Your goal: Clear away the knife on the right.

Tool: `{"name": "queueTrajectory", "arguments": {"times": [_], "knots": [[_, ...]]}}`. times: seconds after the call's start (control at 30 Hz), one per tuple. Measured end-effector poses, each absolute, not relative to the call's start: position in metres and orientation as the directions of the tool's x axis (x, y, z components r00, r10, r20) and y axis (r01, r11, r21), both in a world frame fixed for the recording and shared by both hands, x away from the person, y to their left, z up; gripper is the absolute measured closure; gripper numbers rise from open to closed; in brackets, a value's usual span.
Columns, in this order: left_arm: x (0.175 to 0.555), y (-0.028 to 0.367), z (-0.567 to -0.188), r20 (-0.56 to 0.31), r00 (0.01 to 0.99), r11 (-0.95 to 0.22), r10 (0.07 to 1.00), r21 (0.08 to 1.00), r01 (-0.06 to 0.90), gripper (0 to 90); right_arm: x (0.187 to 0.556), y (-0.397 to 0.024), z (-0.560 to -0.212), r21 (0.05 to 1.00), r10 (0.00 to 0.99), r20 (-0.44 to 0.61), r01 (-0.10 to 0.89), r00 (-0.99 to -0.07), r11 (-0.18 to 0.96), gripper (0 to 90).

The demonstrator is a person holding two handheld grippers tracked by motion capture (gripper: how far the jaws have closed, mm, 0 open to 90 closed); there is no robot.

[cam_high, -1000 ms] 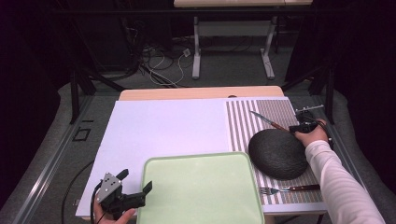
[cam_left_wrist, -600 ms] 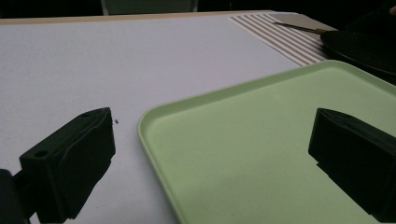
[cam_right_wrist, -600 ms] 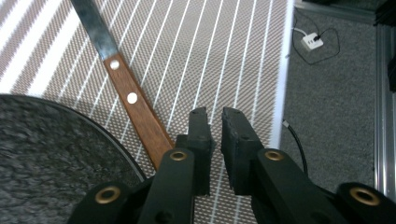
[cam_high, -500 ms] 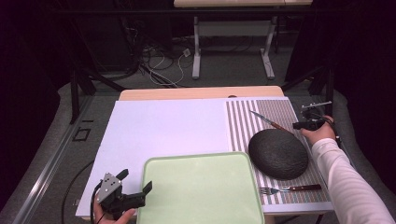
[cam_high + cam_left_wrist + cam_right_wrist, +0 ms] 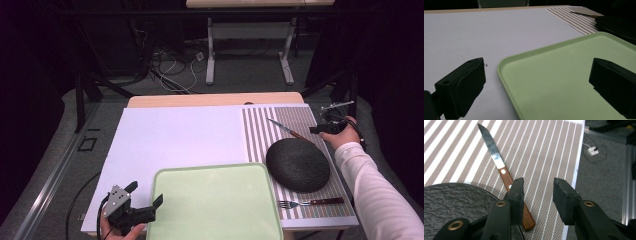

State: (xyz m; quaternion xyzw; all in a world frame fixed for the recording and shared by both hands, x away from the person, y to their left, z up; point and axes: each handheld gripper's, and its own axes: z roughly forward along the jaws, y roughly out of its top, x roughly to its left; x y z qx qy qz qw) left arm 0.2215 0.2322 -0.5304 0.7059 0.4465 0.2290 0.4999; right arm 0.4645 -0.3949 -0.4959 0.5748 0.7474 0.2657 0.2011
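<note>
The right gripper (image 5: 537, 192) hangs above the striped mat (image 5: 544, 150) at the bench's far right corner, its jaws just having been opening, parted with nothing between them. Below it the wooden-handled knife (image 5: 499, 167) lies flat on the mat, its handle end just beside the rim of the dark round plate (image 5: 297, 164). The left gripper (image 5: 537, 85) stands wide open and empty over the near left corner of the green tray (image 5: 564, 75).

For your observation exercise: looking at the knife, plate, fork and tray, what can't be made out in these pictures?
- Knife handle, right gripper view: partly behind the right claw.
- Plate, left gripper view: cut off by the edge.
- Fork tines, high view: too small.
- Tray, high view: near edge cut off.
</note>
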Motion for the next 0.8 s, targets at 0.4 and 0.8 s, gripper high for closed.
{"name": "queueTrajectory", "arguments": {"times": [0.4, 0.8], "knots": [[0.222, 0.232, -0.531, -0.120, 0.497, -0.105, 0.859, 0.910, 0.401, 0.9, 0.475, -0.381, -0.476, 0.672, 0.948, -0.038, 0.694, -0.316, 0.258, 41.6], [0.222, 0.232, -0.531, -0.121, 0.498, -0.105, 0.859, 0.909, 0.403, 1.0, 0.481, -0.376, -0.471, 0.698, 0.940, -0.044, 0.663, -0.337, 0.271, 36.6]]}}
